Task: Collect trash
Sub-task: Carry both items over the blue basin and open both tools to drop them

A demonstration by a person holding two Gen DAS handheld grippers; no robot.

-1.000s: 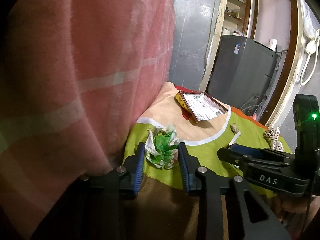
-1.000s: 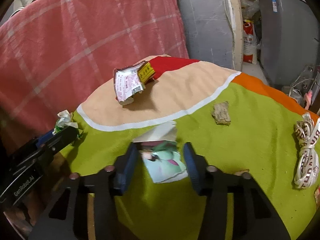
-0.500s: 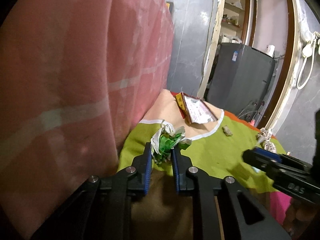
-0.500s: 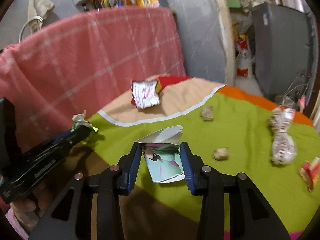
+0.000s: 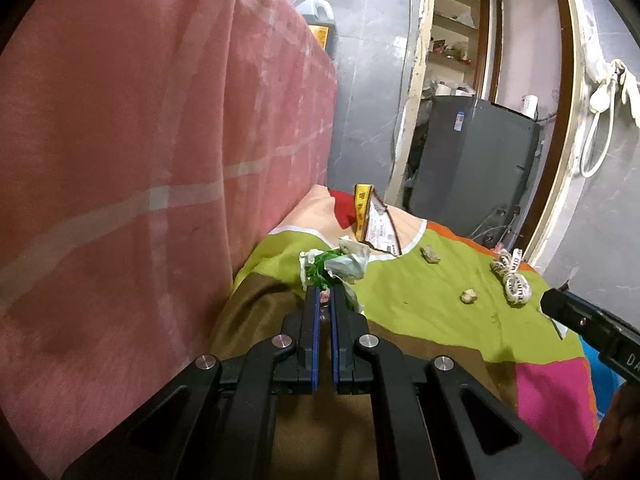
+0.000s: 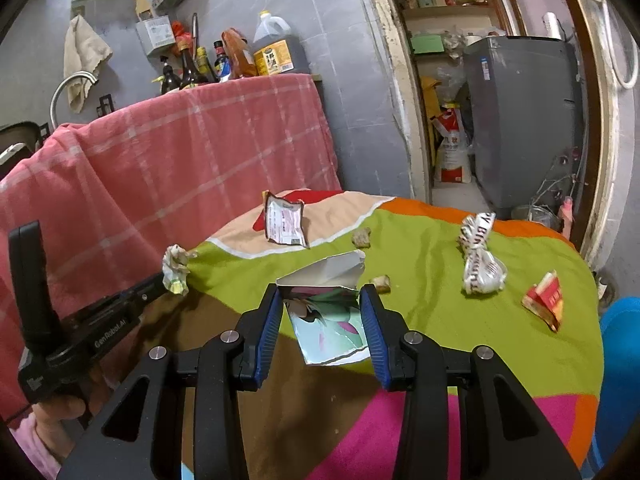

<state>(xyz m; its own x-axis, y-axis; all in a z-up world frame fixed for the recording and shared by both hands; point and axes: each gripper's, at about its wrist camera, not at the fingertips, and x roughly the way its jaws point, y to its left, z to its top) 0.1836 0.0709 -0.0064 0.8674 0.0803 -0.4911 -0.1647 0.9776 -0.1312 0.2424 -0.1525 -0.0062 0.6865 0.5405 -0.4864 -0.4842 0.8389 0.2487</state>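
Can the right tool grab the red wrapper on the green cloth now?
Probably not yet. The right tool is already shut on the torn picture packet, so it is full. Nothing blocks the way to the red wrapper.

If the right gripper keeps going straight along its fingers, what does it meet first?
Likely the colourful cloth, since the right gripper points slightly downward while gripping the torn paper box. The small brown lump lies close to that line; depth is unclear.
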